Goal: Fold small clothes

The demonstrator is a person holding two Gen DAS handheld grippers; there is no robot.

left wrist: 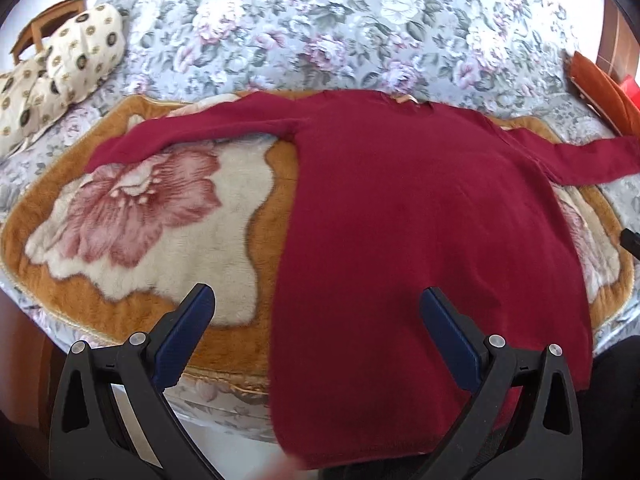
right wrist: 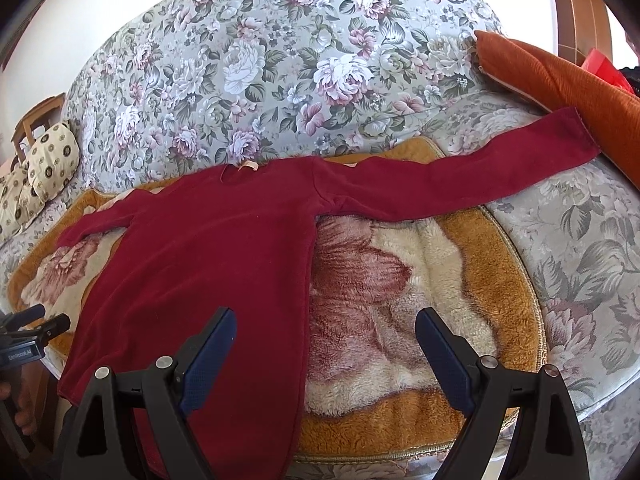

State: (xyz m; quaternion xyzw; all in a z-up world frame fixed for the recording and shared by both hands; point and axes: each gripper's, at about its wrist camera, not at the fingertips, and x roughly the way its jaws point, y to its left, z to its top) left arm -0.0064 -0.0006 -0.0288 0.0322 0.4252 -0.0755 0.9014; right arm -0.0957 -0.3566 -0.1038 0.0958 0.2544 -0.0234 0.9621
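Dark red long-sleeved knit top [left wrist: 420, 216] spread flat, front down or up impossible to tell, on a plush orange-bordered cream blanket with a large pink flower [left wrist: 152, 216], itself laid over a grey floral-print sofa [right wrist: 248, 72]. Neckline at the far edge, hem at the near edge and hanging slightly past the blanket's rim. Both sleeves stretched outward: left one angled across the blanket toward the near left, right one reaching far right to just beside a rust-orange ribbed cushion [right wrist: 568, 80]. Cream cushion with dark round motifs [left wrist: 60, 76] at the far left (wooden chair behind it).

Left gripper [left wrist: 316, 312] spread wide above the hem's left side, holding nothing, one blue pad over the blanket, the other over the red cloth. Right gripper [right wrist: 324, 332] likewise wide open and empty, straddling the top's right side seam.
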